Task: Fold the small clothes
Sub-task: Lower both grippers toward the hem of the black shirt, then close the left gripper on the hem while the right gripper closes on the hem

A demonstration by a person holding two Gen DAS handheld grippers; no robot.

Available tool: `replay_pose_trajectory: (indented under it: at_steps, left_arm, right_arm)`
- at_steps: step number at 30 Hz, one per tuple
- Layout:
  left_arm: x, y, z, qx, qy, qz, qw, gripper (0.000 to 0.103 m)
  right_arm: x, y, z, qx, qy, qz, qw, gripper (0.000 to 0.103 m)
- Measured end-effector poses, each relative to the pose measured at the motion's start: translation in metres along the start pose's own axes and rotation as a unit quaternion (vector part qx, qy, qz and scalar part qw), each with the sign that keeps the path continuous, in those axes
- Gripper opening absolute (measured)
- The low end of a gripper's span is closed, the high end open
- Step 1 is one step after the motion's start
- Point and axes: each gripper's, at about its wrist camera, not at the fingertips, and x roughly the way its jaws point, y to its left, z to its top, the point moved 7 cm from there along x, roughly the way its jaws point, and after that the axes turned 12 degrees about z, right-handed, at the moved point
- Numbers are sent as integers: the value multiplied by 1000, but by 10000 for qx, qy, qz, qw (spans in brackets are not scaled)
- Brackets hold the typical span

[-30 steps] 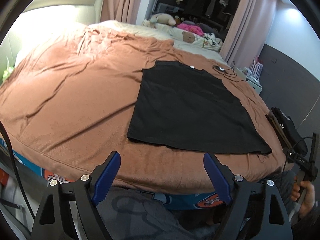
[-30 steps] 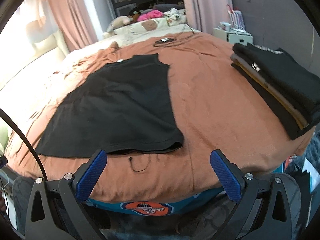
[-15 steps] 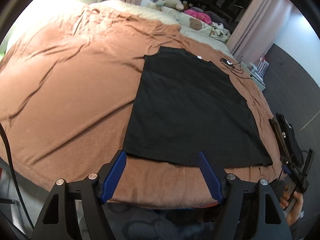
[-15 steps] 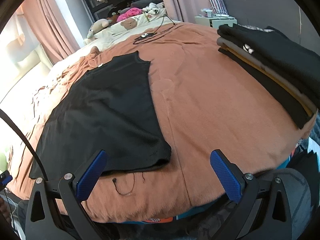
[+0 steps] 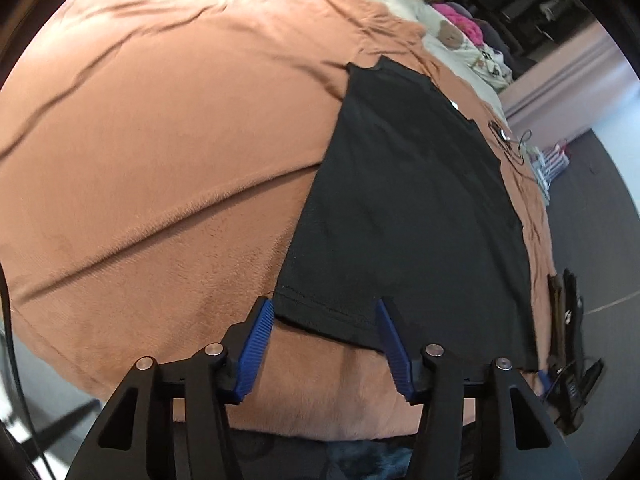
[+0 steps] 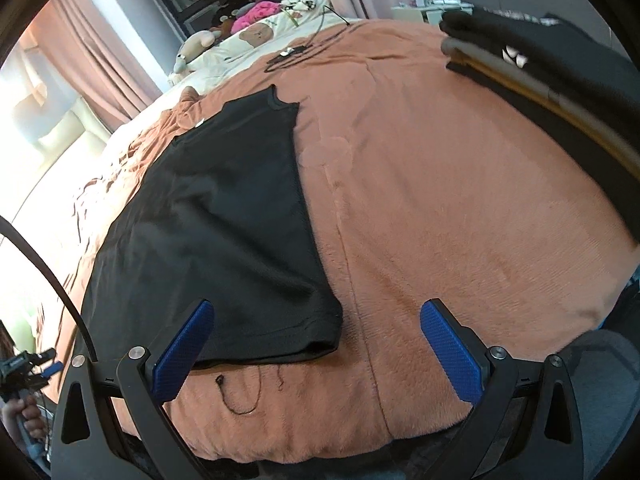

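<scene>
A black sleeveless shirt [image 5: 404, 208] lies flat on the brown bedspread [image 5: 160, 152], hem toward me, neck at the far end. My left gripper [image 5: 325, 312] is open, its blue pads straddling the shirt's near left hem corner just above the fabric. In the right wrist view the shirt [image 6: 216, 220] lies left of centre. My right gripper [image 6: 316, 318] is open and empty, with the shirt's near right hem corner between its fingers. The bedspread [image 6: 440, 200] is bare to the right.
A stack of folded dark and tan clothes [image 6: 560, 76] sits at the bed's right edge, also in the left wrist view [image 5: 566, 304]. A loose thread [image 6: 240, 396] lies below the hem. Stuffed toys and pillows [image 6: 248, 28] and a black cable [image 6: 296, 52] lie at the far end.
Both grippers have moved forward and down toward the shirt's hem. The left one now straddles the left hem corner, the right one the right corner. Both stay open.
</scene>
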Motion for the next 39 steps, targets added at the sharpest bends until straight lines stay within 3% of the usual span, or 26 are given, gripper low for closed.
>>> replay_pose_trajectory:
  at_steps: [2,6,13,26,27,29,31,32,34,39]
  left_arm:
    - [5,3,0,-80,81,6,9999,55]
    - [14,15,-3,-270,279,71,9992,54]
    - [18,23,-2,-594,368,-119,9975,54]
    - [21,23,-3,-1022,363,-383,9934,54]
    - [20,22,-4,-1046,341,-394,9932,52]
    - [22,21,-5,-1077,384,-416,9926,29]
    - [22,27,-7,-1223,431,-450,9905,13]
    - [21,31,-8,-1325,432,-443,9892,6]
    - [17,35,-7,-1448,377,-507,9874,5]
    - [-3,30,-4,-1329,79,-682,9888,4]
  right_arm:
    - [4,-4,0,87,-12,92,9999,102]
    - [16,-13,-3,390,198,369,9984,79]
    - [17,-29,-2,1077,291,850,9901,79]
    - [42,-50,13,1758,338,1577,9711,76]
    - [46,-51,14,1788,351,1642,9695,70]
    - [54,-52,13,1803,434,1684,9681,57]
    - [61,-54,12,1847,544,1753,9655,37]
    - [65,-55,11,1904,591,1760,9640,32]
    - [65,-59,11,1924,604,1686,9648,13]
    - [42,-61,17,1871,427,1590,9684,5]
